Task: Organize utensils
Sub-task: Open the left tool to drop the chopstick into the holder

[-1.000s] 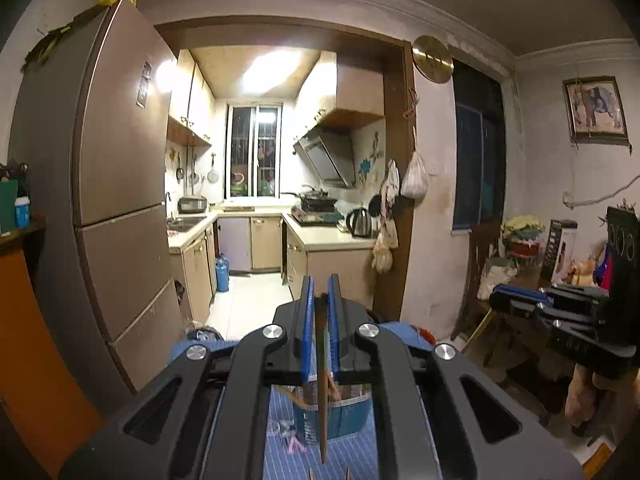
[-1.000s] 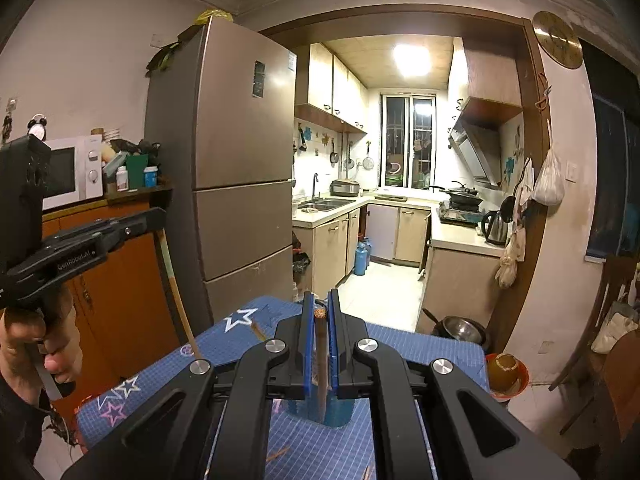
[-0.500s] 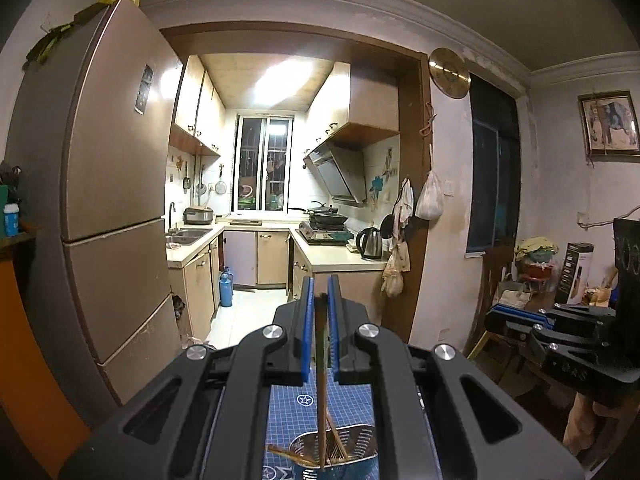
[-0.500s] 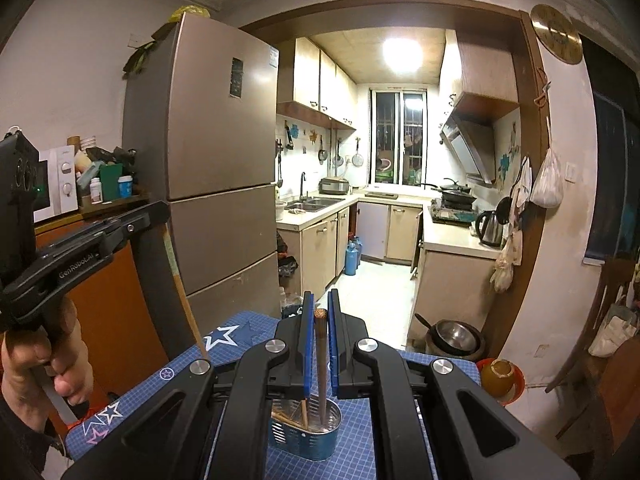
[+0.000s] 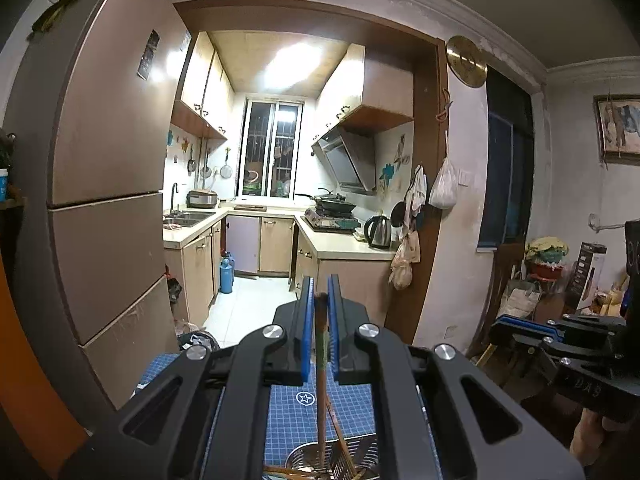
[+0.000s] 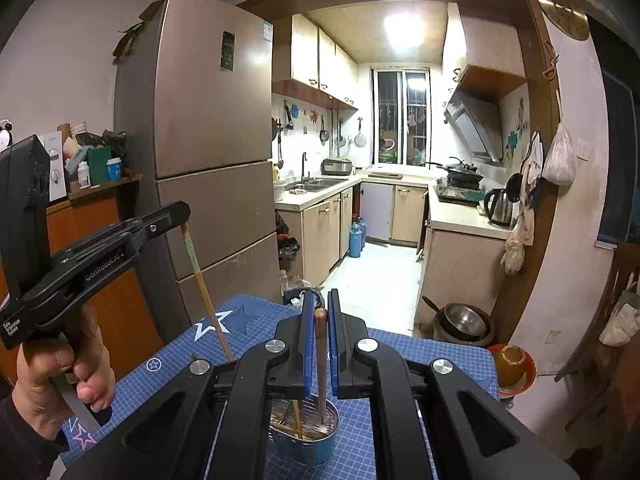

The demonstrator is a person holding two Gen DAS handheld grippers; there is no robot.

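Below, the holder (image 6: 306, 436) stood on the blue mat (image 6: 404, 350), chopsticks inside. Both my grippers (image 5: 320, 308) (image 6: 319, 312) were clamped on chopsticks (image 5: 321, 360) (image 6: 321, 356); the holder showed nearer than before.

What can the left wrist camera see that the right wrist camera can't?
Only the left wrist view shows the framed picture on the wall and the right gripper from the side.

Only the right wrist view shows the hand holding the left gripper, the microwave, and the orange bowl at the mat's corner.

Both show a chopstick pinched in the camera's own gripper above the metal holder, the blue mat, the fridge and the kettle.
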